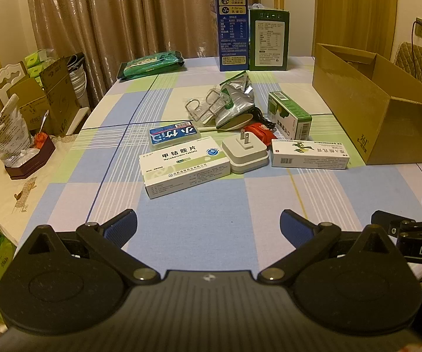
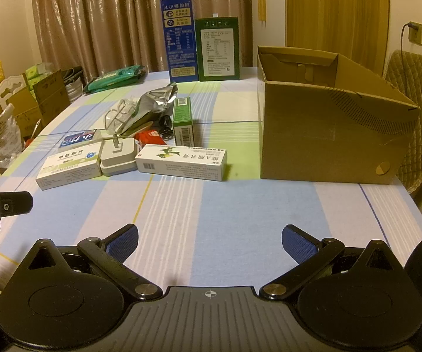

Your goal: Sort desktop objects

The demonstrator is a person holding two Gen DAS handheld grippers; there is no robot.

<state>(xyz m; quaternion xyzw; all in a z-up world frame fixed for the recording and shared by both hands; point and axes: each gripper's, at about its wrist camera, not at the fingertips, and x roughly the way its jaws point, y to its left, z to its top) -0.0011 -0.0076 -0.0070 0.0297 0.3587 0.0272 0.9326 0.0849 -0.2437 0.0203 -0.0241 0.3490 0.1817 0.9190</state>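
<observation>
Mid-table, nearest the open cardboard box (image 2: pixel 322 135), lies the ointment carton (image 2: pixel 181 162): light, stiff card (likely crushable), best pinched across its long sides; left gripper (image 1: pixel 208 224) and right gripper (image 2: pixel 209 239) both gape, holding nothing, short of the clutter

Left gripper (image 1: pixel 208 226) hangs over the tablecloth (image 1: pixel 211 205), jaws spread wide, nothing between them. Ahead lies a white tablet box (image 1: pixel 185 167), touching a white charger (image 1: pixel 245 152) on its right. An ointment box (image 1: pixel 310 155) lies just beyond the charger. A blue pack (image 1: pixel 172 135) sits behind the tablet box. An open carton (image 1: pixel 381 108) stands at far right.
</observation>
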